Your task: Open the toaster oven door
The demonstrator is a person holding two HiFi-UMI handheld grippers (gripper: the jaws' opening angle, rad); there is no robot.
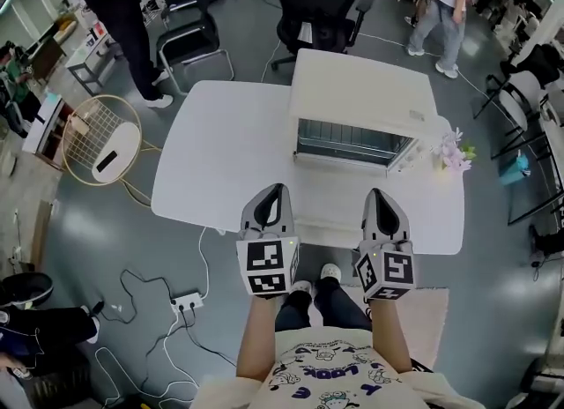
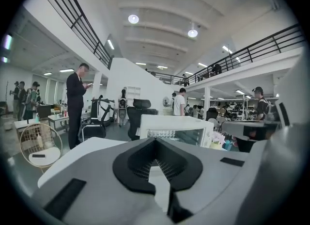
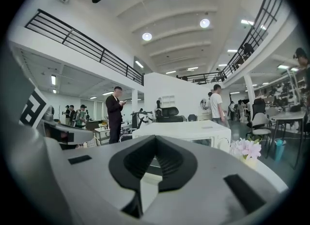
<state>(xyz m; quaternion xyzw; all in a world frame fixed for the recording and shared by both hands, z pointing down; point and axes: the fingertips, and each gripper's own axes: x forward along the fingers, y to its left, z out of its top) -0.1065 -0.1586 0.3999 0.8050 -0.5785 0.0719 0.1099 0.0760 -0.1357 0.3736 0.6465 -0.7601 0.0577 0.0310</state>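
Observation:
A white toaster oven (image 1: 361, 99) stands on the far right part of the white table (image 1: 220, 152). Its glass door (image 1: 351, 145) faces me and sits upright against the front. Both grippers hover over the table's near edge, short of the oven. My left gripper (image 1: 276, 190) is shut with nothing between its jaws and points toward the oven's left side. My right gripper (image 1: 377, 196) is shut and empty too, in line with the door. The left gripper view shows the oven (image 2: 174, 131) beyond the closed tips (image 2: 155, 140), and so does the right gripper view: oven (image 3: 193, 132), closed tips (image 3: 156, 137).
A small pot of pale flowers (image 1: 453, 152) stands right of the oven. Office chairs (image 1: 317, 2) are behind the table, and a person in black (image 1: 123, 19) stands at the far left. A round wire basket (image 1: 101, 138) and a power strip (image 1: 187, 300) are on the floor.

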